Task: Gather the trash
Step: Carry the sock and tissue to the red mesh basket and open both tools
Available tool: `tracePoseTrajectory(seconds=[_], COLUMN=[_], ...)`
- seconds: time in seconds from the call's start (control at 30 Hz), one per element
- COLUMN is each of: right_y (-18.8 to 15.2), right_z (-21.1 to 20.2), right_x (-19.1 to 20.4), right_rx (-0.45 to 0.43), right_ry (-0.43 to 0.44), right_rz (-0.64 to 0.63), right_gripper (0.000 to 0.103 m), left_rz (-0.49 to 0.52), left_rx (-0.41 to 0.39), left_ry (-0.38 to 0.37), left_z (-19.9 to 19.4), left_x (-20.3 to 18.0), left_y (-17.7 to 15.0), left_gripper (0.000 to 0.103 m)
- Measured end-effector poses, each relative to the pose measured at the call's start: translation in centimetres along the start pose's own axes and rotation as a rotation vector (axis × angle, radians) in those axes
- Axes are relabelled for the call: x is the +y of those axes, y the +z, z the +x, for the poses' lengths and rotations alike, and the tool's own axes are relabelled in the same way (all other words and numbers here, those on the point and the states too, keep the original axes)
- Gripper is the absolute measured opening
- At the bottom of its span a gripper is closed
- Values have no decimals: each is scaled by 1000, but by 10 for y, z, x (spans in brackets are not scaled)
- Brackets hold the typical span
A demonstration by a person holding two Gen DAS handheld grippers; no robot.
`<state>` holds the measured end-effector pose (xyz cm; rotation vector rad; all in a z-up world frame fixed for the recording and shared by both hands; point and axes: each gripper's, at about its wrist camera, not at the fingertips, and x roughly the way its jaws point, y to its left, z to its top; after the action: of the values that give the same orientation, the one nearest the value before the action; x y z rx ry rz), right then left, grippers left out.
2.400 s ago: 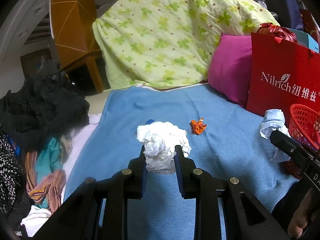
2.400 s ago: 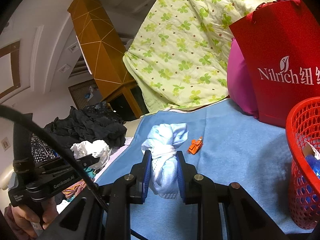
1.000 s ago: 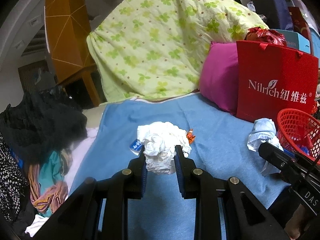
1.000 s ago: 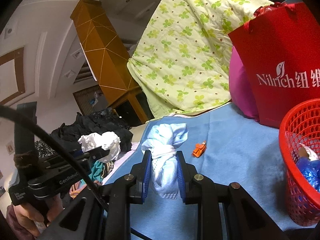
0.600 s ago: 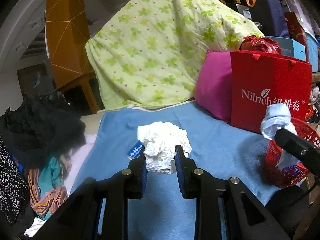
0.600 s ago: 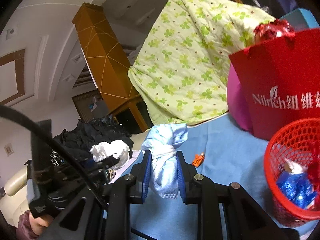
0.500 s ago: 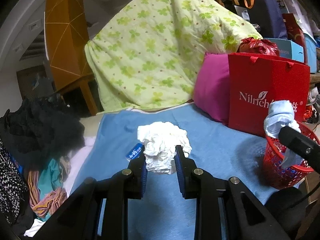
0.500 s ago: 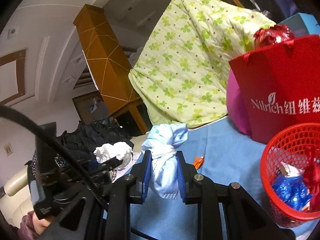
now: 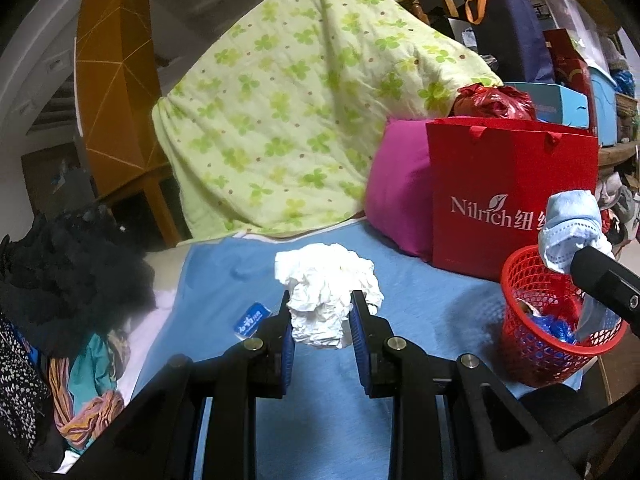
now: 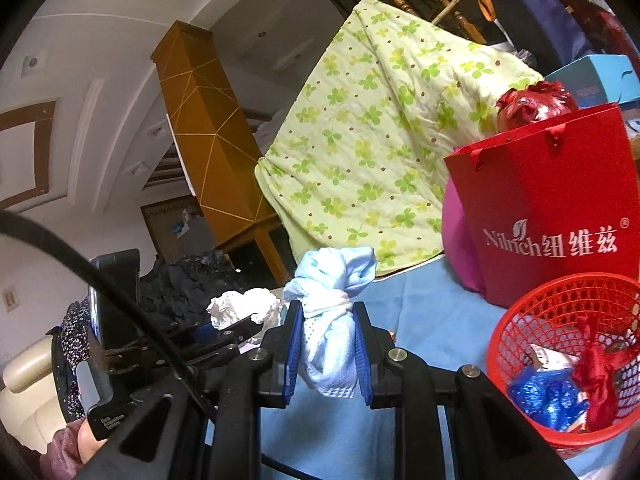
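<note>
Moved: both grippers nearer red basket (image 10: 560, 360) | orange scrap hidden

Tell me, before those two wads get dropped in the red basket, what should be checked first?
1. Left gripper shut on the white paper wad: ok.
2. Right gripper shut on the light blue cloth wad: ok.
3. Red basket upright on the blue sheet: ok.
4. Room left in the basket: ok, partly filled.
5. Blue cloth wad directly over the basket opening: cannot tell.
6. Paper wad over the basket: not ok.
</note>
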<state>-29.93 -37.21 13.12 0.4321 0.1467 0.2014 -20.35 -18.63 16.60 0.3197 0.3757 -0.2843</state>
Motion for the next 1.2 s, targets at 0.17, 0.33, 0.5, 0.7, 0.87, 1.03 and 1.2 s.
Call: tracePoseTrajectory(seconds=[0.17, 0.33, 0.5, 0.7, 0.87, 1.03, 1.2], right_y=[1, 5, 9, 13, 16, 17, 21], right_z=[-12, -20, -29, -39, -47, -56, -63], right_x=[-3, -8, -15, -24, -35, -43, -55], right_rx=[-18, -37, -59, -77, -88, -104, -118], right_ry=[-15, -30, -51, -80, -109, -135, -160], right_rz=[4, 11, 18, 35, 49, 67, 84], right_gripper=[25, 25, 25, 25, 26, 26, 26], left_rz=[20, 35, 51, 75, 97, 120, 145], left_rx=[-16, -22, -31, -38, -44, -46, -51], left_ry=[-13, -37, -56, -78, -90, -115, -141], left_z=[-5, -7, -9, -10, -8, -5, -3], left_x=[-11, -22, -33, -49, -63, -79, -98], left_y=[6, 13, 18, 24, 28, 32, 36], left_gripper=[28, 28, 28, 28, 28, 28, 28])
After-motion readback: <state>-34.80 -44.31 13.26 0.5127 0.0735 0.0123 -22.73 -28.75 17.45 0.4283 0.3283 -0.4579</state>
